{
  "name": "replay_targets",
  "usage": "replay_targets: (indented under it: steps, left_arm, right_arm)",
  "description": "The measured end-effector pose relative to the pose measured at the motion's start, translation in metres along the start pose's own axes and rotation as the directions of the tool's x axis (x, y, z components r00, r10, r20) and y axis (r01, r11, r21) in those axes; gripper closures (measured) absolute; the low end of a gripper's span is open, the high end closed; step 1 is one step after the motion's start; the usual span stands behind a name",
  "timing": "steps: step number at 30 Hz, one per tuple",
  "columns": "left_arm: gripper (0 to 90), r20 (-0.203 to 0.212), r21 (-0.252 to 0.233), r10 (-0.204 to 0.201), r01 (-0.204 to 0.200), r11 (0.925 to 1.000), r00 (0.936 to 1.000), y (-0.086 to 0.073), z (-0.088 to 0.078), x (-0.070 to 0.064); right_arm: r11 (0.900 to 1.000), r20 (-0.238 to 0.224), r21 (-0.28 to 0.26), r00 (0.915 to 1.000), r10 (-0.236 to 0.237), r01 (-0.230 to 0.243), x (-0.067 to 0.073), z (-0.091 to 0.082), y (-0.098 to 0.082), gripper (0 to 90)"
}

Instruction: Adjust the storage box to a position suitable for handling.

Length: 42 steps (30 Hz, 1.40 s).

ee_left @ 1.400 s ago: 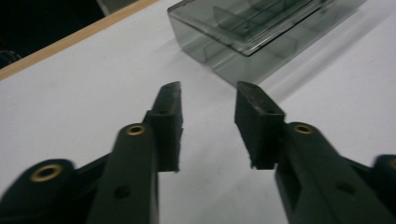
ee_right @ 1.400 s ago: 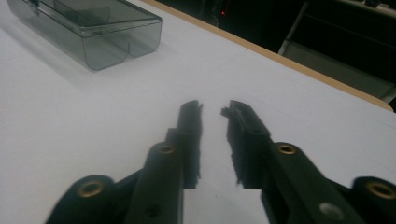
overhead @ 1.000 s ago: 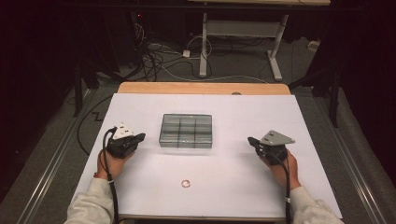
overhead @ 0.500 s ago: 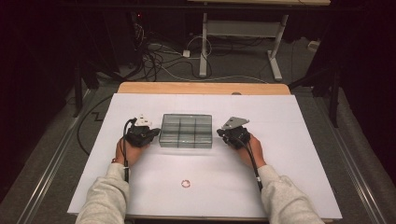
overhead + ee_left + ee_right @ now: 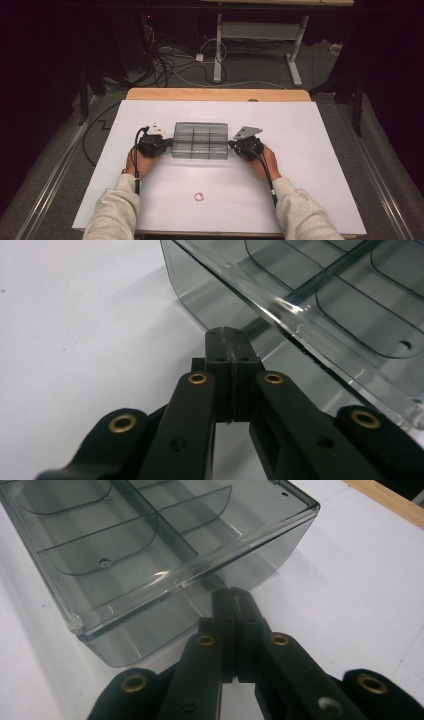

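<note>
Both tongs, left (image 5: 169,145) and right (image 5: 232,144), closed empty against opposite ends of the box (image 5: 200,141), probably to squeeze and shift it on the bench (image 5: 310,150).

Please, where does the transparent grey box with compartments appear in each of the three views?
High view: the grey box lies at the centre of the white table, between both tongs.
Left gripper view: upper right, beyond the shut jaws.
Right gripper view: upper left.
Shared landmark: its inner dividers.

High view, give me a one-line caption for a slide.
Two shut grippers, left and right, flank a clear divided box on a white table.
</note>
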State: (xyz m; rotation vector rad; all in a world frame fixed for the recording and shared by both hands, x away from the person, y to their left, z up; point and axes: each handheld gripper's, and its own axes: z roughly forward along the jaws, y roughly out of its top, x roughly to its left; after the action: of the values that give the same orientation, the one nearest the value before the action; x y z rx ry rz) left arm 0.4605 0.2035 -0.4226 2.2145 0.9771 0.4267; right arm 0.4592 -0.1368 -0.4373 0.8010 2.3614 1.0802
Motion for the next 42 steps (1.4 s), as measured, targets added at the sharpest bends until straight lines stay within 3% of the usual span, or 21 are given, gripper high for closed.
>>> replay_targets:
  steps: [10, 12, 19, 28, 42]
  left_arm:
    - [87.7, 0.010, 0.010, 0.026, -0.026, 0.9996, 0.9996, 0.001, 0.001, -0.020]
    - [87.7, 0.022, 0.014, 0.054, -0.055, 0.9984, 0.9983, 0.002, 0.001, -0.030]
    - [87.7, 0.032, 0.026, 0.088, -0.089, 0.9957, 0.9956, 0.005, 0.005, -0.045]
    - [87.7, 0.021, 0.062, 0.177, -0.178, 0.9820, 0.9839, 0.006, 0.006, -0.068]
    - [87.6, 0.036, 0.065, 0.209, -0.210, 0.9754, 0.9774, 0.003, 0.004, -0.073]
  right_arm:
    - [1.000, 0.035, 0.011, 0.9994, -0.002, 0.002, 0.004, -0.017, -0.013, 90.0]
    - [1.000, 0.042, 0.014, 0.9991, 0.001, -0.002, 0.002, -0.022, -0.017, 90.0]
    - [1.000, 0.040, 0.017, 0.9991, 0.016, -0.017, -0.001, -0.038, -0.031, 90.0]
    - [0.999, 0.039, 0.030, 0.9989, 0.028, -0.029, -0.003, -0.052, -0.041, 90.0]
    - [0.999, 0.021, 0.034, 0.9998, 0.007, -0.007, 0.000, -0.057, -0.048, 90.0]
